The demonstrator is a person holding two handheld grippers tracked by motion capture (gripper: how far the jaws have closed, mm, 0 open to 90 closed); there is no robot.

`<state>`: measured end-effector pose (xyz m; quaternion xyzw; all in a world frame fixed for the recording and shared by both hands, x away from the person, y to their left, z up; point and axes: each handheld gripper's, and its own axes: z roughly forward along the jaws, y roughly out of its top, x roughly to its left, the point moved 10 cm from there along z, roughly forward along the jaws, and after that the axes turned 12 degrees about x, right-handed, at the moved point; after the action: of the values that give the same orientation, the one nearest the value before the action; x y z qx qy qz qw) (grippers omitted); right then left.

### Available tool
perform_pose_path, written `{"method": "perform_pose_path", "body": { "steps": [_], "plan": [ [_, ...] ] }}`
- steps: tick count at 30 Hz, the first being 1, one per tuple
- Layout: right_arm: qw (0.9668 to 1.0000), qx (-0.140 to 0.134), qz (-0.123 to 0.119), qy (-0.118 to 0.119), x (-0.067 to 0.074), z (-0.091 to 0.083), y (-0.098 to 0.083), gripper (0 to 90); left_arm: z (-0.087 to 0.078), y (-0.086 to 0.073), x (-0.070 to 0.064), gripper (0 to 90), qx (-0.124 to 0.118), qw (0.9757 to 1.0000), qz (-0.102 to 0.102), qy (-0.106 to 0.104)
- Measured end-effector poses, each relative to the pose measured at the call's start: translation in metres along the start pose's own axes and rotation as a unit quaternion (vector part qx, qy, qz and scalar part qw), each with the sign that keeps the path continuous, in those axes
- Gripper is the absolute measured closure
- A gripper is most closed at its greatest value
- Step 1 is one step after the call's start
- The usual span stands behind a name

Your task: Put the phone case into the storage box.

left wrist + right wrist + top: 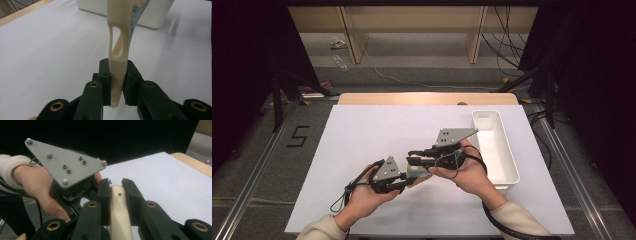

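Step in hand: two-gripper hold on cream plastic tool (117, 50), kept above white table (362, 140), mid-table, left of white bin (494, 145).

Left gripper (117, 82): jaws closed tight on tool's narrow slotted end.

Right gripper (117, 195): jaws clamped on opposite end, the one with small hole.

Judgement: handover or pull-apart stage; which one, cannot tell.

Next move calls for one gripper releasing or pulling while other keeps firm clamp; bin sits near for drop-off.
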<state>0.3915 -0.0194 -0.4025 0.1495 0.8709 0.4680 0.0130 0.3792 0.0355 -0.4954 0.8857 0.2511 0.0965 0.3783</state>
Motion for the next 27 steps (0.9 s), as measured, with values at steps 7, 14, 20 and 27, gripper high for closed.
{"method": "perform_pose_path", "body": {
  "steps": [7,14,20,27],
  "plan": [
    [0.9999,-0.002,-0.012,-0.002,-0.002,0.0,-0.001,74.1,0.0,-0.001,-0.001,79.3,0.007,0.9999,-0.007,-0.008],
    [0.9998,-0.004,-0.016,-0.01,-0.005,0.001,-0.001,56.8,-0.001,0.0,0.0,79.4,0.007,1.0,-0.005,-0.005],
    [0.9996,-0.012,-0.011,-0.024,-0.012,0.002,0.0,36.3,-0.002,0.0,0.001,79.4,0.007,0.9999,-0.008,-0.001],
    [0.9993,-0.027,0.002,-0.026,-0.015,0.002,0.001,21.0,-0.002,-0.001,0.005,79.4,0.008,0.9998,-0.017,0.004]
  ]
}}
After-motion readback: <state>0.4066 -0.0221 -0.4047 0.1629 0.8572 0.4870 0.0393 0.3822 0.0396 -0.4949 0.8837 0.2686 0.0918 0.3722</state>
